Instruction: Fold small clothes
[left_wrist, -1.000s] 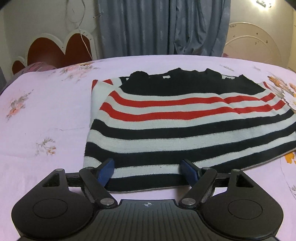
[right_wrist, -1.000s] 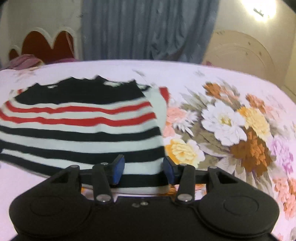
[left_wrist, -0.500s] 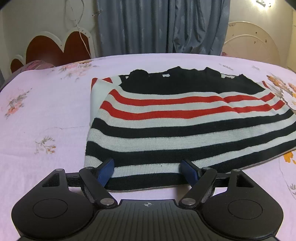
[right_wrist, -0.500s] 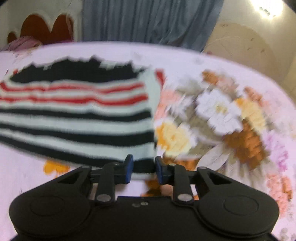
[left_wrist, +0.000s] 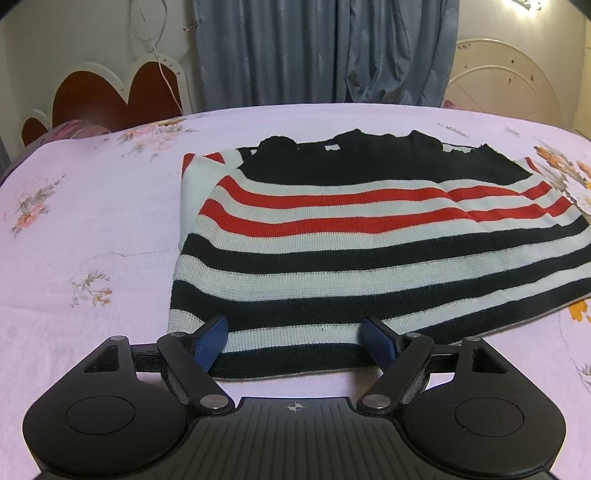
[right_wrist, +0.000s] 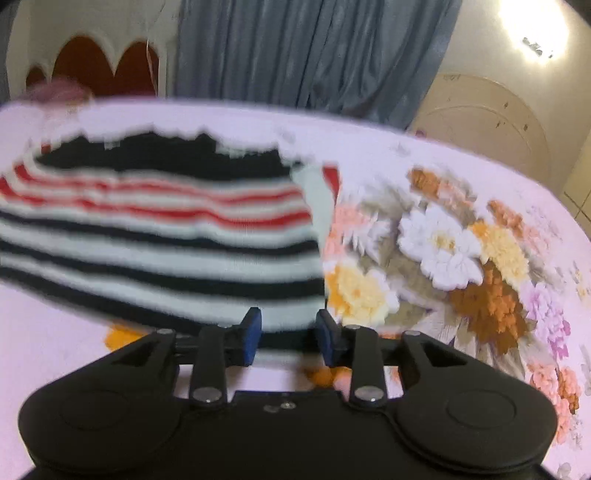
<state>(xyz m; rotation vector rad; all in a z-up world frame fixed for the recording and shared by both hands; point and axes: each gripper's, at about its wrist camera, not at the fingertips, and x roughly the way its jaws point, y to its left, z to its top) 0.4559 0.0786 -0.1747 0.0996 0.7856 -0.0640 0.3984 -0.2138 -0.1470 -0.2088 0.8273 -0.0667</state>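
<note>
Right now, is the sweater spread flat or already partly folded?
Partly folded: the sweater lies on the bed with its sleeves tucked in, one showing under its far left edge. The hem-to-collar fold is not yet made.

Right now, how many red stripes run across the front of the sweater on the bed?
2. On the sweater, the upper red stripe sits just below the black neck band; the lower red stripe lies beneath it, above the black-and-white stripes. More may be hidden underneath.

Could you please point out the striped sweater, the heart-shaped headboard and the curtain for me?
striped sweater (left_wrist: 369, 258), left wrist view, on a white stripe mid-body.
heart-shaped headboard (left_wrist: 110, 96), left wrist view, on its red panel.
curtain (left_wrist: 314, 51), left wrist view, on its middle folds.
</note>
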